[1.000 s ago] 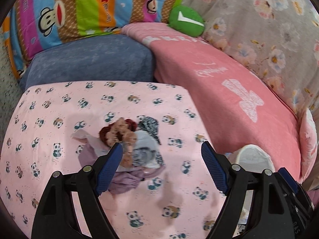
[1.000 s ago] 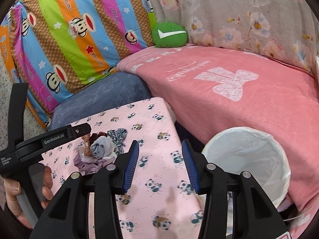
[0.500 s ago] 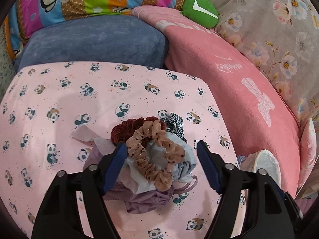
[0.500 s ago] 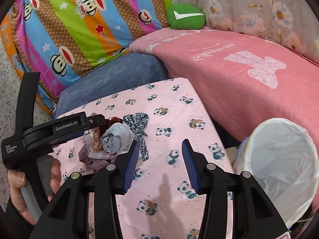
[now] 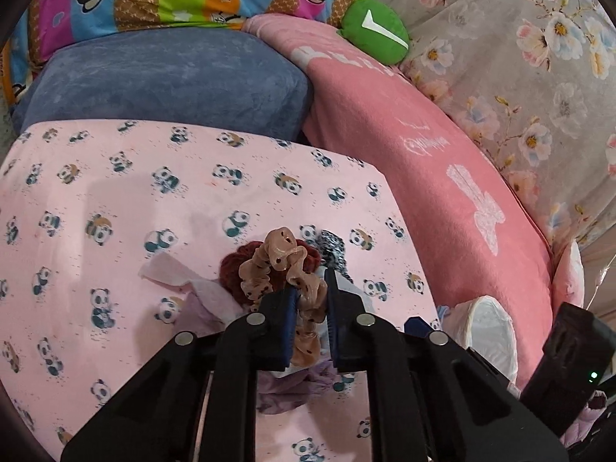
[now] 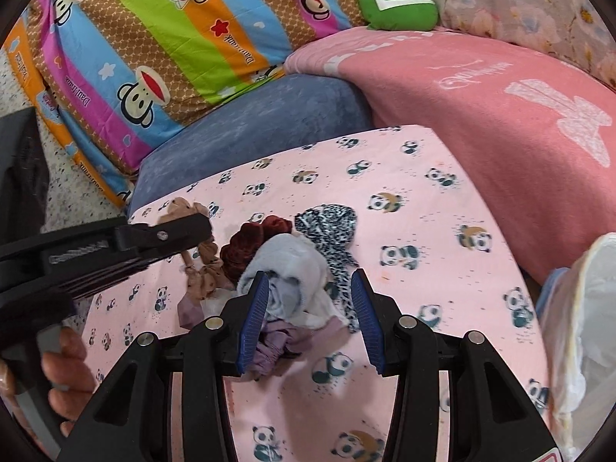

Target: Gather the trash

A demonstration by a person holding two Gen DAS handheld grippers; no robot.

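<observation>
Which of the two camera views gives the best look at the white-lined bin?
The right wrist view: the white-lined bin fills its right edge, showing rim and bag liner, though cropped. The left wrist view shows only a small part of it beyond the table's corner, behind the black tool.

A pale pink cloth printed with small pandas lies before a plain slate-blue cushion, a rose-pink blanket with white lettering, a green pillow with a white tick and a rainbow-striped monkey-print pillow.

right gripper jaws apart over pale cloth bundle.
</observation>
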